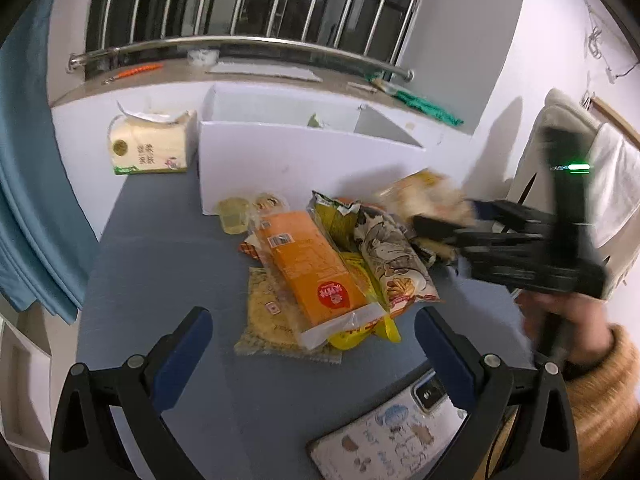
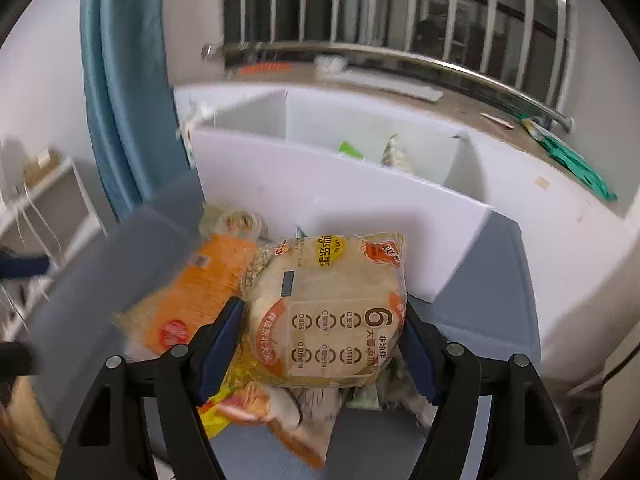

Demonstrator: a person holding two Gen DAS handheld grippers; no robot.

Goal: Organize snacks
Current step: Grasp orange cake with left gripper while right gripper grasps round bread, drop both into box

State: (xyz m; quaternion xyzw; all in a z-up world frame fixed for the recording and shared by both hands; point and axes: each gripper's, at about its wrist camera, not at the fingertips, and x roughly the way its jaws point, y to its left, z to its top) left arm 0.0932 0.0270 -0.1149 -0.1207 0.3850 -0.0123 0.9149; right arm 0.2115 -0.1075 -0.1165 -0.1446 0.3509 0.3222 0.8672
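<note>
The right tool (image 2: 322,334) clamps a round rice-cracker pack (image 2: 324,308) at frame centre, above the snack pile (image 1: 320,272) on the grey counter (image 1: 160,240); the left tool (image 1: 314,344) gapes empty before the white box (image 1: 280,164).

Dim cool indoor light, dark window (image 1: 256,0); strong fisheye bend at edges; motion blur, esp. right tongs (image 1: 440,228).

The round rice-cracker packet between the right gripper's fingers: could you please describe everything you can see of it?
The rice-cracker packet is a clear plastic wrapper, tan-printed with a large 6, over a stack of pale round crackers. It lies tilted atop the snack pile, in front of the white box. The right gripper has its blue pads against both sides. An orange packet lies to its left.
</note>
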